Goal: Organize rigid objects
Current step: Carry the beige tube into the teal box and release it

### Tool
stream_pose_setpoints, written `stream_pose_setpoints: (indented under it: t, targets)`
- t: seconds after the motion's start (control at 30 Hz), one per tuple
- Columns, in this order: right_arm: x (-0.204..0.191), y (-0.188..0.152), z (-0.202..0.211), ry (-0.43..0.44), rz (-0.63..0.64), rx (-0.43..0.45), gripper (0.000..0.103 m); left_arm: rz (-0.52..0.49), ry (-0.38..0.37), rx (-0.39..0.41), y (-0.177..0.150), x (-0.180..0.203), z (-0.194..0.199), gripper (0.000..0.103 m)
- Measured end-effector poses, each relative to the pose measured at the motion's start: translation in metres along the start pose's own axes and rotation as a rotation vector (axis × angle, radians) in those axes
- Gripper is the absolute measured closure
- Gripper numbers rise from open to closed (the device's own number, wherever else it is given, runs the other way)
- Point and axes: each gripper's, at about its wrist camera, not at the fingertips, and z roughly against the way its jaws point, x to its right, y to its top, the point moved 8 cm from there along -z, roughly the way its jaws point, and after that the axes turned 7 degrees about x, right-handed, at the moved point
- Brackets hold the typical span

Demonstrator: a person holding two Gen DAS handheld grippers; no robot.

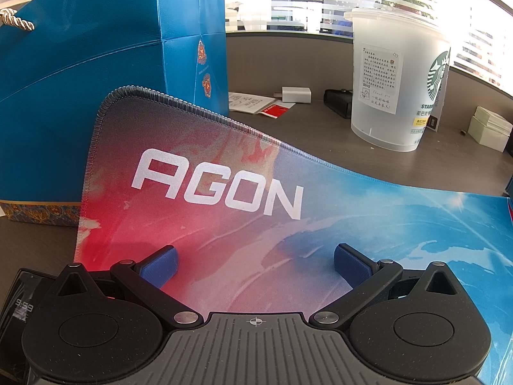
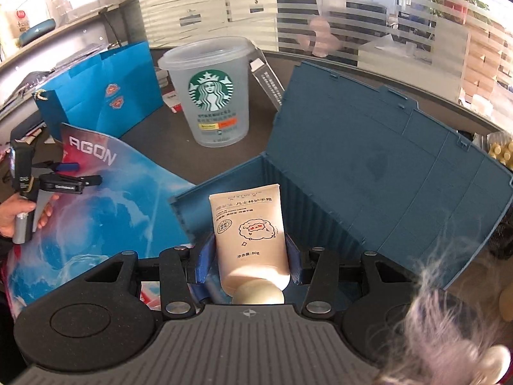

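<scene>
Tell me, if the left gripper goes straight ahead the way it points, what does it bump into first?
Probably the AGON mouse mat. The open left gripper points along it, and the mat curls upward ahead. Behind it stands the blue gift bag, though depth is hard to judge.

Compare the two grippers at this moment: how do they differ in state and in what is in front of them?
The left gripper has its jaws wide apart and holds nothing; the right gripper has its jaws shut on a hand cream tube. The left gripper faces the AGON mouse pad; the right gripper faces the open blue box. Both have black arms and blue pads.
</scene>
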Motion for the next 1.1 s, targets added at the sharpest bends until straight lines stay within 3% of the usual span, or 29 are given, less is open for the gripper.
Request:
stream_pose_setpoints:
  t: [0.6, 0.83, 1.1]
  targets:
    - [0.020, -0.013, -0.053, 0.065, 0.037, -0.208, 0.059, 0.000, 0.000, 0.000, 0.000, -0.002, 0.000, 0.000]
    - [0.021, -0.014, -0.058, 0.096, 0.026, -0.234, 0.059, 0.000, 0.000, 0.000, 0.000, -0.002, 0.000, 0.000]
    - [0.017, -0.011, -0.061, 0.059, 0.080, -0.250, 0.061, 0.000, 0.000, 0.000, 0.000, 0.002, 0.000, 0.000]
